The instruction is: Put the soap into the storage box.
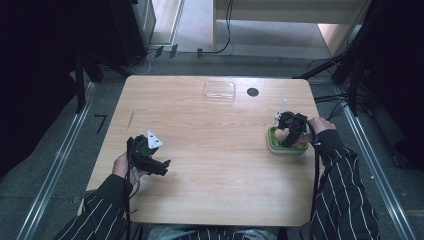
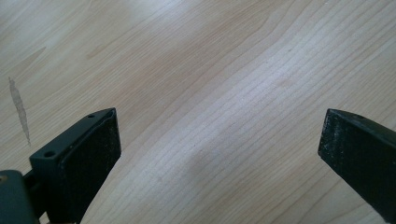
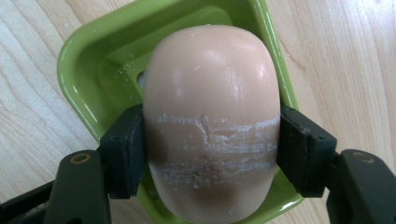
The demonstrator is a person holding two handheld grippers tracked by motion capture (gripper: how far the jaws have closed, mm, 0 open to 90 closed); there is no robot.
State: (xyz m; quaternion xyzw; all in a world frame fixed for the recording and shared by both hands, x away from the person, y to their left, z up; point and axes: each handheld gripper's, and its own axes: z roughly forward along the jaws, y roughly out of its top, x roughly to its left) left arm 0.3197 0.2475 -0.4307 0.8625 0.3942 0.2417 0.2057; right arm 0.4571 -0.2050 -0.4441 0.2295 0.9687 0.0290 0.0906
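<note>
Step in hand, as I read it: the soap is either being seated in or lifted out of its dish; can't tell which from one moment. Right hand-held gripper (image 3: pixel 211 154) pinches the peach soap bar (image 3: pixel 212 93) across its sides, pads tight on both flanks, scrape marks banded across the bar between them. The soap sits over the green soap dish (image 3: pixel 93 60), lower end down inside the rim; contact with the dish floor is hidden. In the high view that dish (image 1: pixel 274 145) is at the bench's 3 o'clock edge, with the right hand-held gripper (image 1: pixel 289 134) on top of it. Next move calls for a straight vertical motion so the bar clears or settles inside the rim without tipping the dish; the soap looks slick, so the grip needs to stay firm, and if it's a placement, the pads spread only once the bar rests flat. Left hand-held gripper (image 1: pixel 162 165) is idle at about 8 o'clock, jaws spread wide over bare wood, nothing between them. Surface: light wood-grain bench (image 1: pixel 210 165), rounded corners, a faint dark streak (image 2: pixel 19 109) near 9 o'clock. A clear plastic lid or tray (image 1: pixel 219 90) at 12 o'clock, a small black disc (image 1: pixel 252 92) just at its 3 o'clock side. Room: grey floor, metal rails either side, cables trailing at 1 to 2 o'clock, dark surroundings.
</note>
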